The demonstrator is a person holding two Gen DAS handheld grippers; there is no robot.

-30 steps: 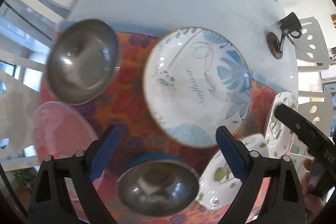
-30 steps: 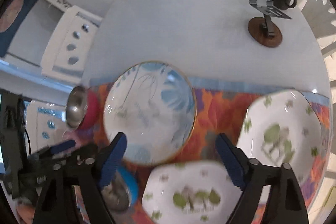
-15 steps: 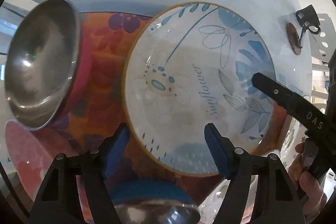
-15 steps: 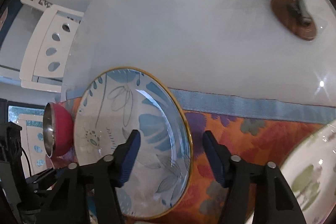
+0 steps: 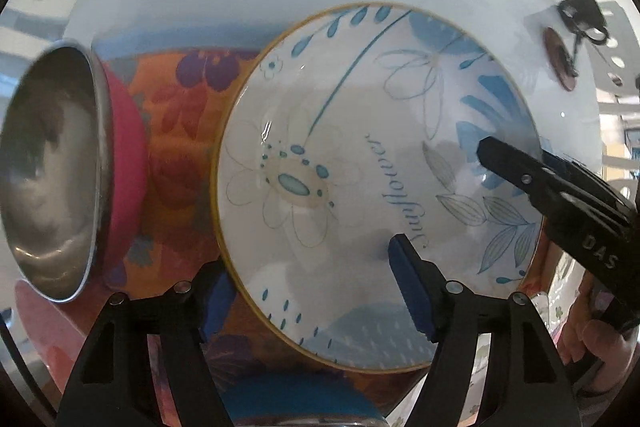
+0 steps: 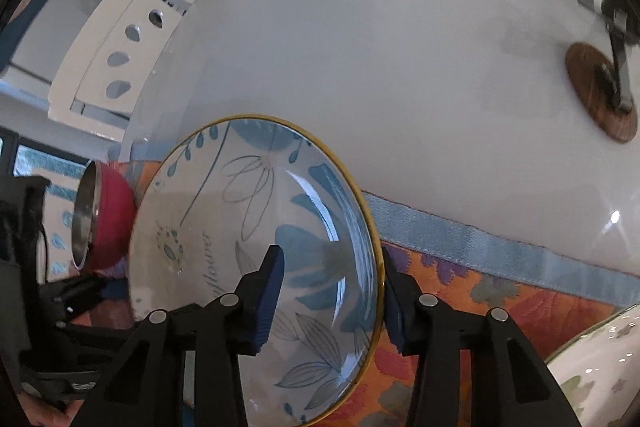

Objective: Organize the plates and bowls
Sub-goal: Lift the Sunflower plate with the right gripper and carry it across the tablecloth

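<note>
A deep white plate with blue flowers, a gold rim and the word "Sunflower" (image 5: 360,155) (image 6: 256,227) lies on an orange floral placemat (image 5: 176,147). My left gripper (image 5: 314,297) points down over its near-left rim, one pad outside the rim and one inside, with a wide gap and no pad pressing. My right gripper (image 6: 332,303) straddles the opposite rim and its jaws are closing. Its outer pad sits close against the rim, and its inner pad stands clear of the wall. One right finger (image 5: 516,171) shows over the plate's blue leaves.
A steel bowl with a pink outside (image 5: 52,171) (image 6: 86,215) stands just left of the plate. A blue-sided steel bowl (image 5: 296,407) and a pink plate (image 5: 36,327) lie nearer. A green-patterned white plate (image 6: 600,367) is at right. A wooden-based stand (image 6: 600,95) rises on the white table (image 6: 400,47).
Both grippers have come down onto the sunflower plate, which now fills each view. Both pairs of jaws have narrowed and now straddle opposite rims.
</note>
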